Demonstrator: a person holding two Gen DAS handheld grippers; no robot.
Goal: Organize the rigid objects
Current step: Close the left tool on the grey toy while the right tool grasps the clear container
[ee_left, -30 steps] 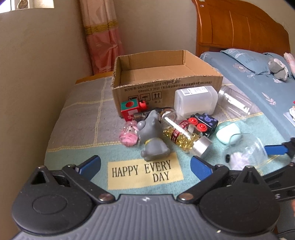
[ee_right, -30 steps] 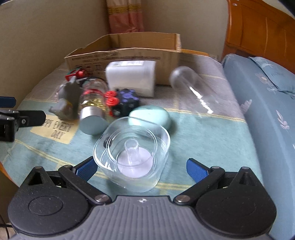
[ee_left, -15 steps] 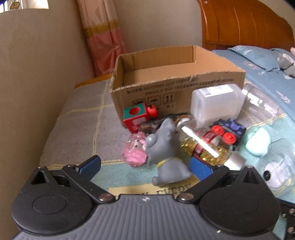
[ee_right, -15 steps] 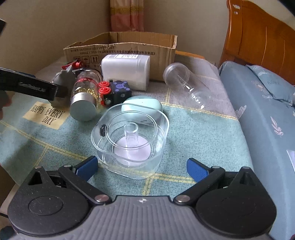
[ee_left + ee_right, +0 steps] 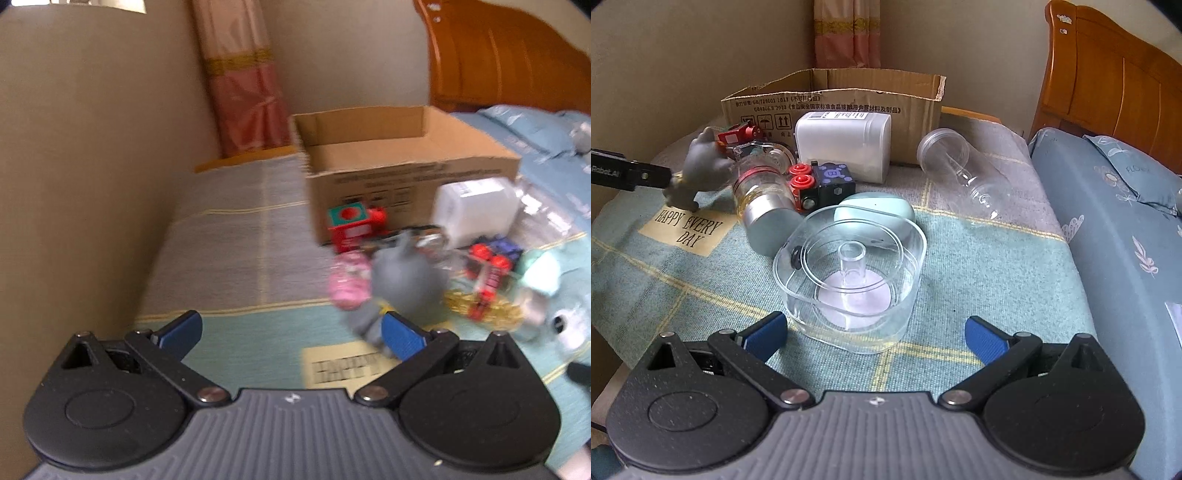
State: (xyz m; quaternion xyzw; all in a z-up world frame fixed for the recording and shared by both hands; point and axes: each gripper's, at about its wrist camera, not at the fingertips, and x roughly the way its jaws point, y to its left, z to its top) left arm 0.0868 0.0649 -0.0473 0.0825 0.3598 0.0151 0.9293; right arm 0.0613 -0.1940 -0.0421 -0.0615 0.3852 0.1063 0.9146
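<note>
Left wrist view low, blurred, facing cardboard box (image 5: pixel 406 162), right wrist view nearer, sharing it

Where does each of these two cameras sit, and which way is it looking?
Left wrist: sits on the left tool, looking over its open blue fingers toward the cardboard box; image blurred.
Right wrist: sits on the right tool, open, facing the clear round container; the left tool's black finger enters at left.
Shared: box, grey toy, white jar.
</note>
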